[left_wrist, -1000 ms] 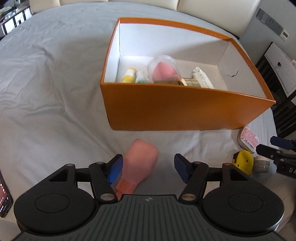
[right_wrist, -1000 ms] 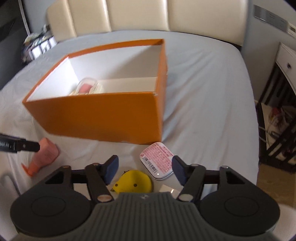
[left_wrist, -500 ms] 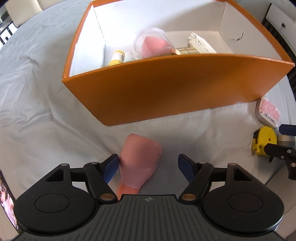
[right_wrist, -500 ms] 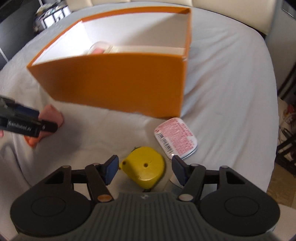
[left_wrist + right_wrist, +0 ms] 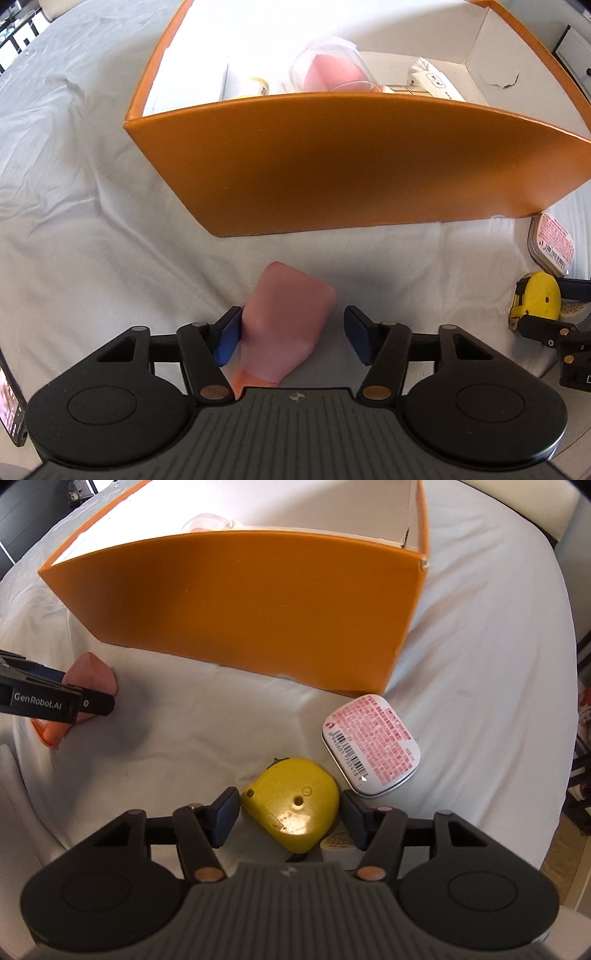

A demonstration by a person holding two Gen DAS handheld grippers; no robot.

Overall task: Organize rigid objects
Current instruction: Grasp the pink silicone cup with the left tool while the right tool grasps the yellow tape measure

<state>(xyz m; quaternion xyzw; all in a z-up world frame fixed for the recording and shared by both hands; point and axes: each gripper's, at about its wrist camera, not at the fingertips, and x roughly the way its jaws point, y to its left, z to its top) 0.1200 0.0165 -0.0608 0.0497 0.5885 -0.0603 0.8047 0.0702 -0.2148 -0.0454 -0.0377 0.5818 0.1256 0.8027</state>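
Left gripper (image 5: 291,334) is open, its 2 pads on both sides of the pink bottle (image 5: 286,328). The left pad touches or nearly touches the bottle; the right pad has a gap. The bottle lies on its side on the grey sheet (image 5: 92,229), with its orange cap toward the gripper body.

Right gripper (image 5: 289,810) is also open, with the yellow tape measure (image 5: 291,805) between its pads and not yet clamped. A small jar (image 5: 338,843) sits under the right finger, and a flat tin (image 5: 371,746) lies just ahead-right.

The orange box (image 5: 369,166) stands ahead of both grippers and already holds several items.

Step, as I judge: the pre-grasp for 2 picks. Next move needs closing each gripper firmly, then lifting above the box's front wall and releasing inside. The right one should take care not to catch the jar.
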